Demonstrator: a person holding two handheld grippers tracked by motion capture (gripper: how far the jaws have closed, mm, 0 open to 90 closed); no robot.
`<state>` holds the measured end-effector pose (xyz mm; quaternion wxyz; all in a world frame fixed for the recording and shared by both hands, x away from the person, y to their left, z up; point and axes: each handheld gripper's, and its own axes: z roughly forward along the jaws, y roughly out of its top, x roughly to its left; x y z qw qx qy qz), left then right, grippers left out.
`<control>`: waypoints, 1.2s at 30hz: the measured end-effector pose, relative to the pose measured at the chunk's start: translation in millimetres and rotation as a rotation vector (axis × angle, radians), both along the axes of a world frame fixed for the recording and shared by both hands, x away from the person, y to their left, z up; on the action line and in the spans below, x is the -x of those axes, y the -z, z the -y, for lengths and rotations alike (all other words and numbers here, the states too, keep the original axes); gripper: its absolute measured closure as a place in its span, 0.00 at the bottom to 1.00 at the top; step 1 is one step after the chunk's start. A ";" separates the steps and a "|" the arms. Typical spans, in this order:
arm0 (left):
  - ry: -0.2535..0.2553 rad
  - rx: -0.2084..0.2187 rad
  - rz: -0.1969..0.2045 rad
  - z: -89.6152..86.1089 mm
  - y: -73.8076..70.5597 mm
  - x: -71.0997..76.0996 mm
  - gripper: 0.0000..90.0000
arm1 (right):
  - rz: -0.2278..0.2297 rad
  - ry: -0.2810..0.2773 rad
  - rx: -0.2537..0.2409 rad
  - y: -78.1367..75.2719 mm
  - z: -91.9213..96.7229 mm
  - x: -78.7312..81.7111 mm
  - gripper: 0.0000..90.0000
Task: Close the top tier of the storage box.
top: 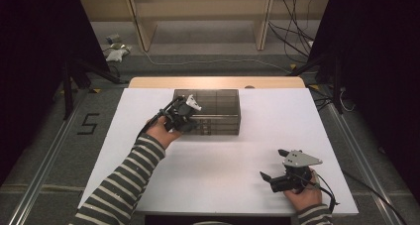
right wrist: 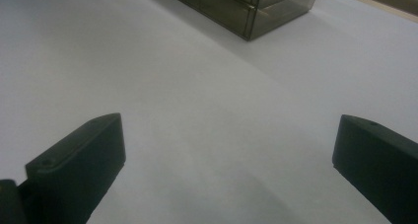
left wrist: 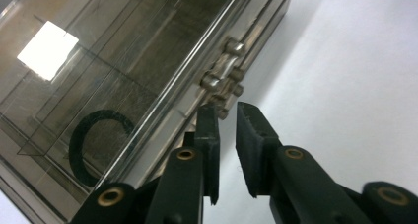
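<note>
At box front (top: 218,117), left tongs (left wrist: 227,113) slightly apart by handle (left wrist: 223,75); right tongs (right wrist: 229,150) wide apart.

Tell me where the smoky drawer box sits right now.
In the high view, the smoky drawer box sits on the white table, centred toward the far edge, with the left gripper at its front-left corner.

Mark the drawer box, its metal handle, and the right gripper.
drawer box (top: 218,98), high view, smoky top panel.
metal handle (left wrist: 223,72), left gripper view, curved bar between its posts.
right gripper (top: 272,164), high view, gap midway between its open jaws.
</note>
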<state>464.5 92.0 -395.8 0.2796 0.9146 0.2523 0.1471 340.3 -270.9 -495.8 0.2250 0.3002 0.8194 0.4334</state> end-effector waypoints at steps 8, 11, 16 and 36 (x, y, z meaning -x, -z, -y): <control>0.029 0.030 0.009 -0.7 -8.9 11.3 0.77 | 0.000 -0.004 -0.008 -0.3 0.5 -0.2 0.01; 0.031 0.038 0.011 -2.5 -11.2 14.0 0.74 | -0.001 -0.008 -0.010 -0.4 0.8 -0.5 0.01; 0.040 0.059 0.024 -4.5 -16.3 20.6 0.68 | -0.002 -0.008 -0.010 -0.3 0.8 -0.9 0.01; 0.055 0.198 0.050 -32.5 -26.2 52.8 0.29 | -0.006 -0.003 -0.010 0.3 0.4 -1.3 0.01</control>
